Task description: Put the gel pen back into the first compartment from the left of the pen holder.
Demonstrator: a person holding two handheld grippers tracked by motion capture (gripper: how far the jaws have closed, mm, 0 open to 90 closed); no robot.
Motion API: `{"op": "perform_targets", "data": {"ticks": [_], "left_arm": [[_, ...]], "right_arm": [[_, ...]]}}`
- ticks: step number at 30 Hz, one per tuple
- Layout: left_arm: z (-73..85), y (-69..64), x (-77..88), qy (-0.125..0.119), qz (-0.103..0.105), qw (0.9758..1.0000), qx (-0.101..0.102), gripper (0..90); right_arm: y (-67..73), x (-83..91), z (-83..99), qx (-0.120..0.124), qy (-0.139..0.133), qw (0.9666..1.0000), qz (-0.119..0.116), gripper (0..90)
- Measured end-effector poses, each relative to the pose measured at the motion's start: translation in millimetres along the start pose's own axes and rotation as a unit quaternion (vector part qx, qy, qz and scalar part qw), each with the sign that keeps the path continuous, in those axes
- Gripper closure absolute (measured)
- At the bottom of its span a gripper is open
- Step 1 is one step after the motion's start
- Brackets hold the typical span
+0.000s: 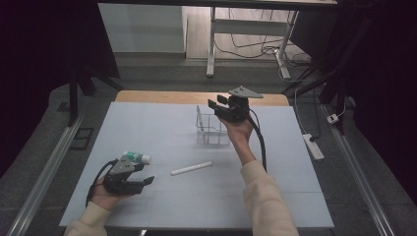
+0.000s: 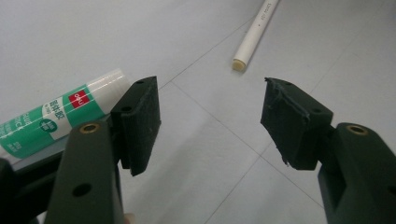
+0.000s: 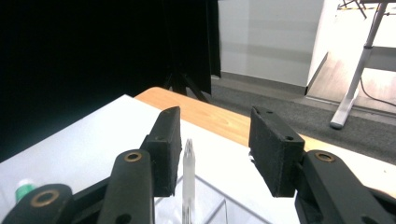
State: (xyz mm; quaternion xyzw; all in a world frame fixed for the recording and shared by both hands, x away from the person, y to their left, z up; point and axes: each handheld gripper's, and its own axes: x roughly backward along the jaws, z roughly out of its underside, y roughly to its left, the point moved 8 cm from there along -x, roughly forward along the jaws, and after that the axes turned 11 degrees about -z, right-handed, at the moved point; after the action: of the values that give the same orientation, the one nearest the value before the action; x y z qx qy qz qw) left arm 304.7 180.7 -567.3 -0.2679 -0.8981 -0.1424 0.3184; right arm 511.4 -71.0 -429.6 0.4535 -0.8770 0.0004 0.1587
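Pale grey table point(image 1: 162, 206) carries our work. Near its left edge our left claw point(image 1: 145, 172) rests apart beside the green-and-white glue stick point(image 1: 137, 157); a white tube point(image 1: 192, 168) lies mid-table. Farther back, our right claw point(image 1: 216, 105) gapes empty above the clear acrylic organiser point(image 1: 211, 130); we should lift straight clear.

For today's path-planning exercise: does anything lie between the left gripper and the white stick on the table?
Nothing visible does. The left gripper has open jaws over bare table, and the white stick lies beyond them with only bare surface between. The glue stick lies off to one side, outside the jaw.
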Motion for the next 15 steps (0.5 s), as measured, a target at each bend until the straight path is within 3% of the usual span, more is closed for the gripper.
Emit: {"op": "perform_targets", "data": {"ticks": [15], "left_arm": [[0.6,0.0,-0.5,0.002,-0.002,1.0,0.0,37.2]], "right_arm": [[13.4,41.9,24.7,0.033,0.029,0.9987,-0.027,52.6]]}}
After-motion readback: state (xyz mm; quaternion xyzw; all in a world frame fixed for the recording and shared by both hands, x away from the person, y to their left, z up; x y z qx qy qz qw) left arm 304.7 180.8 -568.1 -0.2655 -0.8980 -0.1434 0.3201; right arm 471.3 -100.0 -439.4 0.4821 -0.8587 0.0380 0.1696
